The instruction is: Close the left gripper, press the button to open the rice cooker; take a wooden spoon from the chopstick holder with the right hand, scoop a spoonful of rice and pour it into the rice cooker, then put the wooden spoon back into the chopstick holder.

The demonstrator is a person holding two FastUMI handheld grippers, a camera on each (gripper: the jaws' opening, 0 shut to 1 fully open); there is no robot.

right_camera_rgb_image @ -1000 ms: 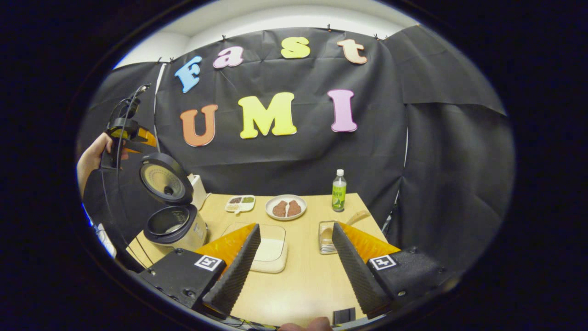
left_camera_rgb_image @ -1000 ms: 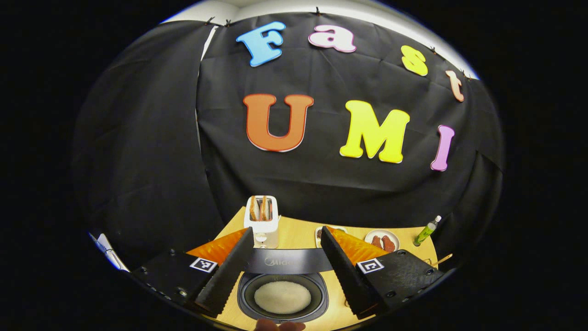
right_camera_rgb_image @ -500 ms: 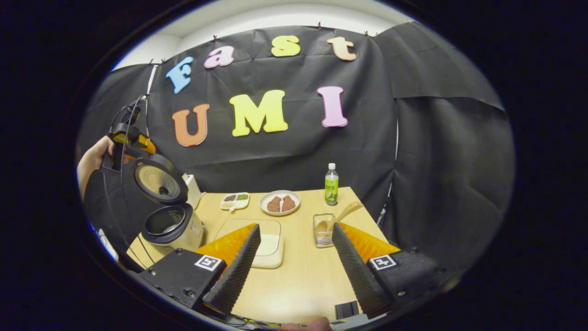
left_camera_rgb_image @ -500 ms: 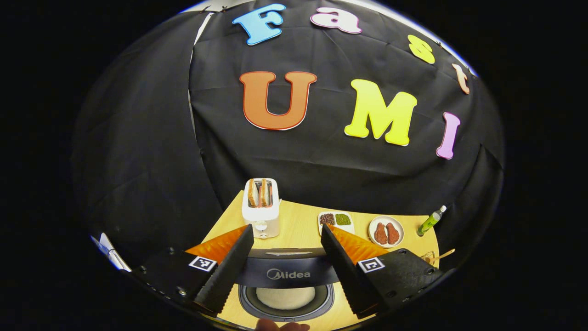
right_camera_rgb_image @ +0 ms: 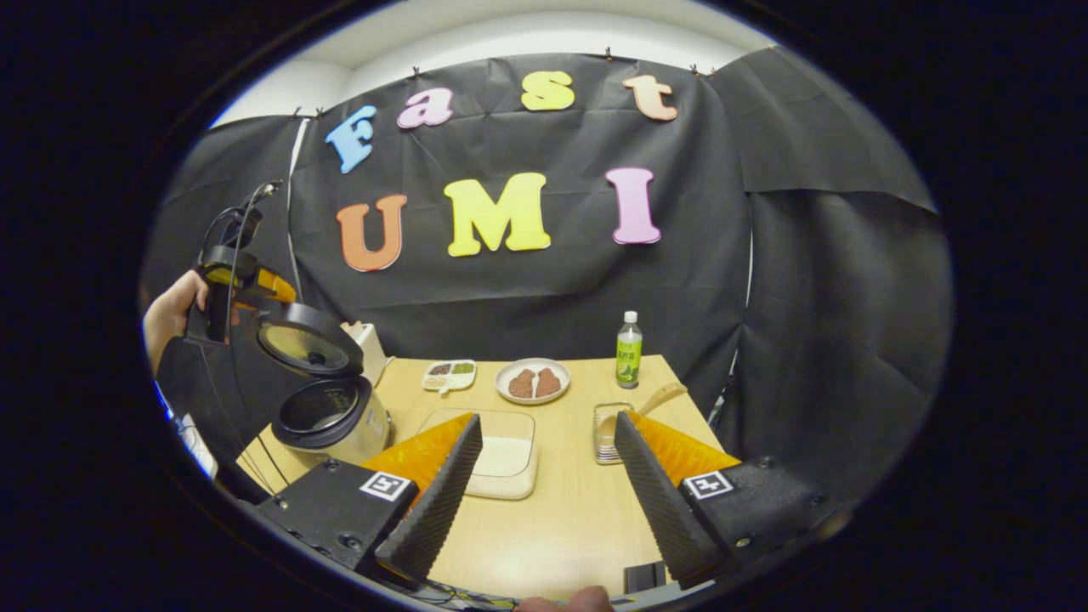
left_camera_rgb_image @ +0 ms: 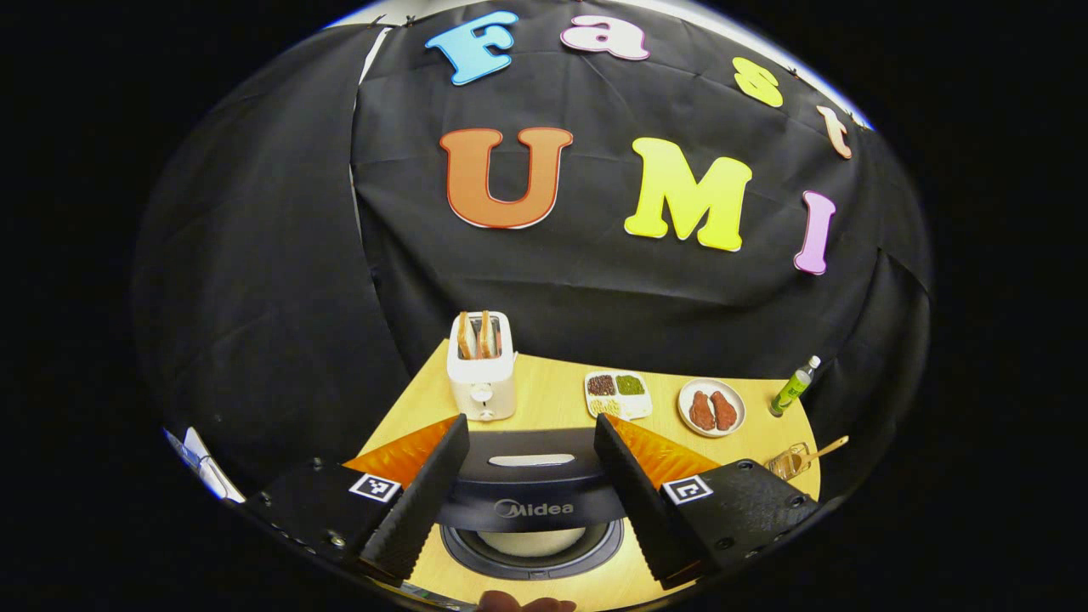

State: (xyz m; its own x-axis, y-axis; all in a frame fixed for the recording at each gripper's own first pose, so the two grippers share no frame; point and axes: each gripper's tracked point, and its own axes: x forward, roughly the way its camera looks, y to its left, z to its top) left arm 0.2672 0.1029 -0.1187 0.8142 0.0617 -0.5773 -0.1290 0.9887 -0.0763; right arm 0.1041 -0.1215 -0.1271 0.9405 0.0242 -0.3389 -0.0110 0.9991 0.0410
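The rice cooker (right_camera_rgb_image: 331, 421) stands at the table's left end, its lid (right_camera_rgb_image: 310, 340) tilted halfway down over the pot. My left gripper (right_camera_rgb_image: 238, 285), held by a hand (right_camera_rgb_image: 170, 310), rests against the top of the raised lid. In the left gripper view, my left gripper (left_camera_rgb_image: 531, 501) is open, one finger on each side of the lid (left_camera_rgb_image: 531, 476), with white rice (left_camera_rgb_image: 531, 542) showing in the pot beneath. My right gripper (right_camera_rgb_image: 540, 501) hangs open and empty over the table's near edge. The wooden spoon (right_camera_rgb_image: 659, 398) leans in the clear chopstick holder (right_camera_rgb_image: 608, 429), just beyond the right finger.
A shallow container of rice (right_camera_rgb_image: 501, 455) lies behind the right gripper's left finger. Farther back stand a toaster (left_camera_rgb_image: 483, 365), a small divided tray (right_camera_rgb_image: 449, 375), a plate with two brown pieces (right_camera_rgb_image: 532, 381) and a green bottle (right_camera_rgb_image: 628, 350).
The cooker lid has swung down from nearly upright to half over the pot, and the left gripper came down with it. The right gripper has barely shifted.
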